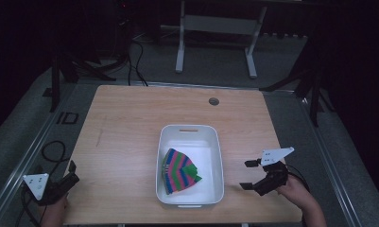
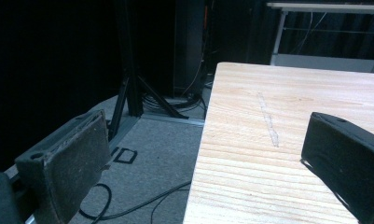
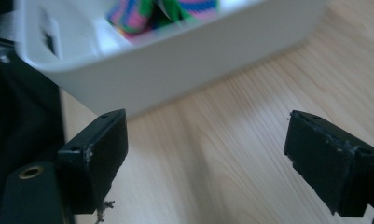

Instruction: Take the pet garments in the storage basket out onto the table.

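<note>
A white plastic bin stands near the front middle of the wooden table. Inside it lies a folded striped cloth in pink, green and blue; the right gripper view shows its edge over the bin wall. My right gripper rests on the table just right of the bin, jaws wide apart and empty. At the table's front left corner my left gripper is open, one jaw over the table edge, nothing between its fingers.
A small round grommet sits in the tabletop at the back. Black stand legs and cables lie on the grey floor left of the table. A white frame stands behind the table.
</note>
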